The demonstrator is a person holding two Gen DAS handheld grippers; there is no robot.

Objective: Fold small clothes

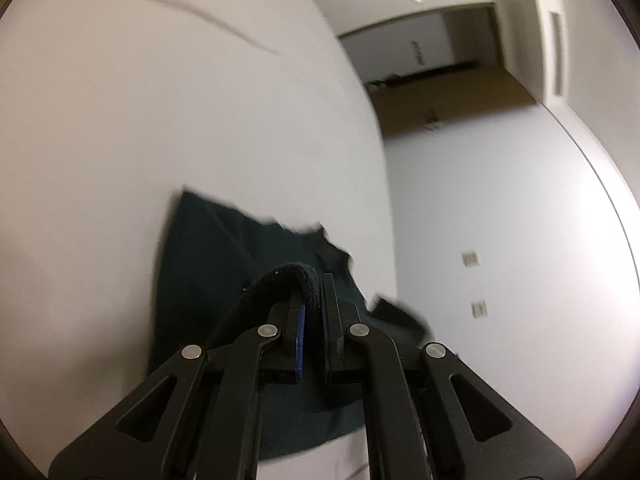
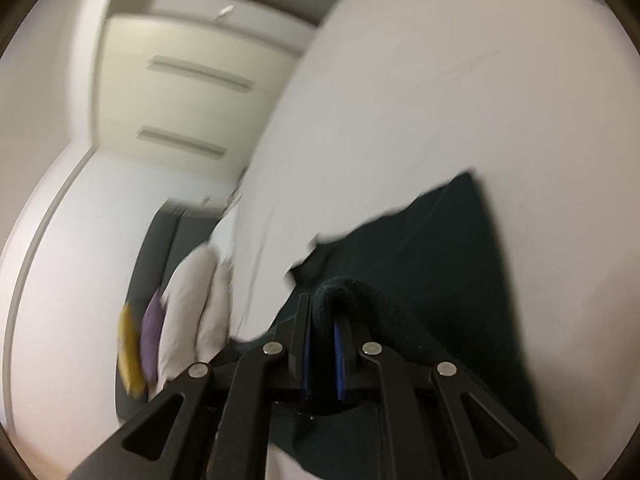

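Note:
A dark teal garment lies on the white bed sheet, partly lifted. My left gripper is shut on a thick hem of the garment, which loops over its left finger. In the right wrist view the same dark garment spreads over the white sheet. My right gripper is shut on another stretch of the hem, which arches over its right finger. Both grippers hold the cloth a little above the bed. The right view is blurred by motion.
The bed's edge runs down the middle of the left view, with white floor and a doorway beyond. In the right view, white, purple and yellow cushions sit on a dark seat beside the bed, near a white drawer unit.

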